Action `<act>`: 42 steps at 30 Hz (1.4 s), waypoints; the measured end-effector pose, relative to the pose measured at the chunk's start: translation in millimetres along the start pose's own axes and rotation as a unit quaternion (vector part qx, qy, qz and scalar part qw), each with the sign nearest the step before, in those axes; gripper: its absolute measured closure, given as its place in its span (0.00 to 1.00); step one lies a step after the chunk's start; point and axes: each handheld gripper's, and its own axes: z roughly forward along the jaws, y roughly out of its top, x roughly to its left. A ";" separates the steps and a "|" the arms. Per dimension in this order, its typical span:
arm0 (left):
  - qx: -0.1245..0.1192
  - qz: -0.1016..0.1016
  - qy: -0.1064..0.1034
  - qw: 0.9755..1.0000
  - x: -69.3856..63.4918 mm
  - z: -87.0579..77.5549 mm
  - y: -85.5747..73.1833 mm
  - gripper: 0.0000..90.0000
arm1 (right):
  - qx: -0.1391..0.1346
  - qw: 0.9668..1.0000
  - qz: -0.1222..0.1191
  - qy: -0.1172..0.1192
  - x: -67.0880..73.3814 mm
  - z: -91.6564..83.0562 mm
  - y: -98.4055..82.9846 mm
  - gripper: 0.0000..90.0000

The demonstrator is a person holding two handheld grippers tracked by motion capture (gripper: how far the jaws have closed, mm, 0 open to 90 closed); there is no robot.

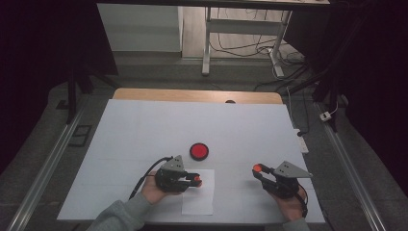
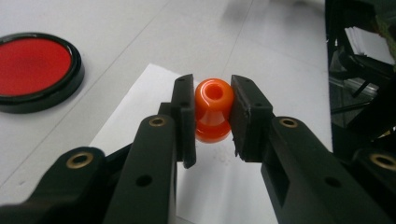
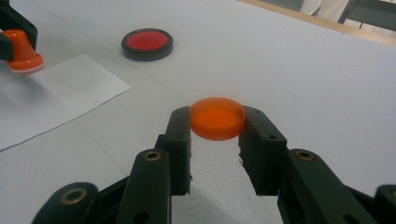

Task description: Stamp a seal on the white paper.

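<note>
a: status of the left gripper [image 1: 197,180]?

b: i read its jaws clenched on the small glossy orange plastic stamp with the rounded knob top [image 2: 213,110]. in the left gripper view the pads press both sides of the knob, and a hole shows in its top. the stamp sits over the white rectangular paper sheet [image 1: 198,192], near the sheet's upper part. from the right gripper view its base appears to meet the paper, though i cannot confirm contact.

a: and the right gripper [image 3: 215,122]?

b: jaws clamped on the shallow translucent orange plastic round cap [image 3: 217,117], held by its rim, open side up. i cannot tell whether it clears the white counter [image 1: 144,130]. in the high view it is well apart from the paper, off to the right.

a: anything else on the counter?

b: a round red ink pad in a black rim [image 1: 198,151], lying flat just beyond the paper's far edge, between the two grippers and farther from me. a hand in a grey sleeve [image 1: 122,215] carries the left gripper.
</note>
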 end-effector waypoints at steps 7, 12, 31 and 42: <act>0.017 -0.001 0.004 1.000 2.2 8.1 -1.0 0.80 | 0.001 1.000 0.000 0.001 -0.1 0.9 -0.3 0.72; 0.028 0.004 0.009 1.000 2.0 12.4 -1.5 0.80 | 0.000 1.000 0.001 0.001 -0.3 0.5 -0.1 0.72; 0.037 0.013 0.021 0.999 0.9 18.0 -4.5 0.80 | 0.002 1.000 -0.001 0.000 -0.4 0.1 -0.3 0.72; 0.040 0.023 0.030 0.999 -1.1 22.1 -8.0 0.80 | 0.002 1.000 -0.001 0.000 -0.3 -0.1 -0.3 0.72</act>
